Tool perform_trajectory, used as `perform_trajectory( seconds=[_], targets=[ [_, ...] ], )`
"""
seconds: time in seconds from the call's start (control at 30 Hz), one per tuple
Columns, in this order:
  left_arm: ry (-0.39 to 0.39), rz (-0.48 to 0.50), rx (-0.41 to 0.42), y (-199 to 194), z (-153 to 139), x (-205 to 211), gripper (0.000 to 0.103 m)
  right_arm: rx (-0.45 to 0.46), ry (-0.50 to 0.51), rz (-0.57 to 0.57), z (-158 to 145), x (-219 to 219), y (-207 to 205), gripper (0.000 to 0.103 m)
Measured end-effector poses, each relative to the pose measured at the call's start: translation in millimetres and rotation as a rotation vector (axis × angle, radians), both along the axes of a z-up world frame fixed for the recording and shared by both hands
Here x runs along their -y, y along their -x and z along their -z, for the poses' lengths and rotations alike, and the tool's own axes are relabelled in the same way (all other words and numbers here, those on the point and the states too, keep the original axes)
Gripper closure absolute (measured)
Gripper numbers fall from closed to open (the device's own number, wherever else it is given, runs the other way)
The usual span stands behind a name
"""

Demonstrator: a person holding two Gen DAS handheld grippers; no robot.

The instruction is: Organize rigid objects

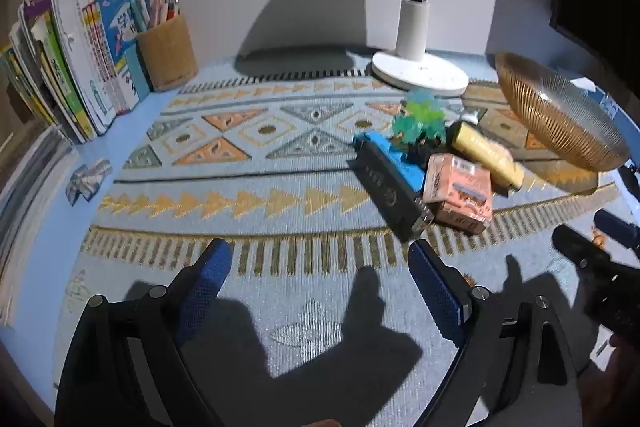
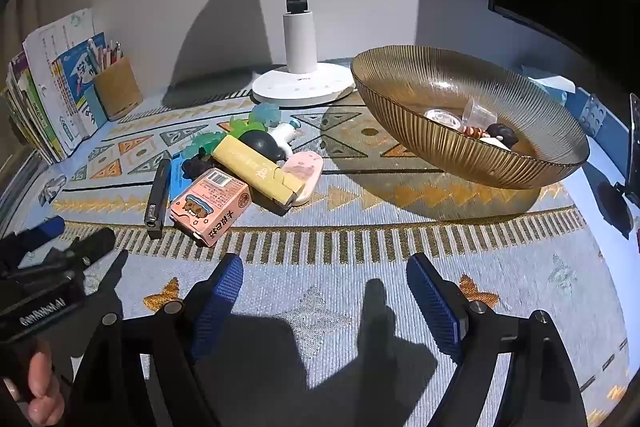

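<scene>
Two wrist fisheyes, low over the patterned mat, both facing the back wall.

The left view looks from the left, with the books point(image 1: 76, 67) close by; the right view sits further right, near the amber bowl point(image 2: 472, 147). Both share the white lamp point(image 1: 416, 67) and the pink box point(image 1: 458, 193) in the clutter.

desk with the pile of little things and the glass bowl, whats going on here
A person is tidying small objects with two handheld grippers. Both the left gripper and right gripper hover open and empty over the patterned mat. A pink box, yellow case, black stick and toys lie piled beside the amber bowl, which already holds a few items.
</scene>
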State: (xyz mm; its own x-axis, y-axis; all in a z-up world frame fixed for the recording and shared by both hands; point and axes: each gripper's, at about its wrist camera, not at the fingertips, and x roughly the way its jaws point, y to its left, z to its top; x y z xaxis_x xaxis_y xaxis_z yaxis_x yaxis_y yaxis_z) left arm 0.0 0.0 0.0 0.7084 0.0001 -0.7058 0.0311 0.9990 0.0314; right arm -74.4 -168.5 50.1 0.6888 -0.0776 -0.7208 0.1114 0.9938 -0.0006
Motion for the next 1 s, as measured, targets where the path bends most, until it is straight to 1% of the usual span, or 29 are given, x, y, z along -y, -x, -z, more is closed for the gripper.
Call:
perform_trajectory(
  seconds=[0.13,0.17,0.2,0.23,0.27,0.3,0.33,0.37,0.43,0.53,0.63,0.7,0.87,0.93,1.0],
  targets=[
    [0.028,-0.001,0.032,8,-5,-3,0.014,-0.003,-0.002,0.002,1,-1,0,0.020],
    [0.036,-0.005,0.039,14,-1,-4,0.014,-0.003,-0.005,0.003,1,-2,1,0.020],
    [0.036,-0.004,0.033,15,-2,-5,0.014,0.011,-0.014,0.008,4,1,7,0.020],
    [0.035,-0.001,0.014,12,-2,-6,0.014,-0.005,-0.014,0.011,3,0,5,0.020],
    [0.021,-0.007,-0.027,0,1,-6,0.014,-0.009,-0.014,0.013,3,-1,5,0.020],
    [0.001,-0.005,-0.017,4,4,-5,0.014,-0.013,-0.017,0.017,3,-1,6,0.020],
    [0.006,-0.005,-0.011,4,4,-7,0.014,-0.034,-0.032,0.016,4,3,-2,0.020],
    [-0.005,-0.007,-0.009,2,5,-1,0.014,-0.032,-0.028,0.013,3,2,-4,0.020],
    [0.018,-0.007,-0.018,-2,0,-3,0.014,-0.018,-0.017,0.011,3,0,-2,0.020],
    [0.057,-0.020,-0.006,-1,-2,-10,0.014,-0.010,-0.005,0.007,2,-2,-2,0.020],
    [0.096,0.000,0.006,2,-3,-13,0.014,0.011,-0.004,0.010,-1,0,2,0.020],
    [0.107,0.011,0.019,4,-5,-12,0.014,0.039,-0.009,0.000,-5,0,5,0.020],
    [0.060,0.034,0.053,10,-6,-4,0.014,0.086,-0.006,-0.043,-21,-9,0,0.020],
    [0.046,0.036,0.066,12,-7,-3,0.014,0.090,-0.014,-0.060,-19,-14,-1,0.020],
    [0.043,0.038,0.070,13,-7,-2,0.014,0.082,-0.023,-0.066,-10,-16,-1,0.020]
  ],
)
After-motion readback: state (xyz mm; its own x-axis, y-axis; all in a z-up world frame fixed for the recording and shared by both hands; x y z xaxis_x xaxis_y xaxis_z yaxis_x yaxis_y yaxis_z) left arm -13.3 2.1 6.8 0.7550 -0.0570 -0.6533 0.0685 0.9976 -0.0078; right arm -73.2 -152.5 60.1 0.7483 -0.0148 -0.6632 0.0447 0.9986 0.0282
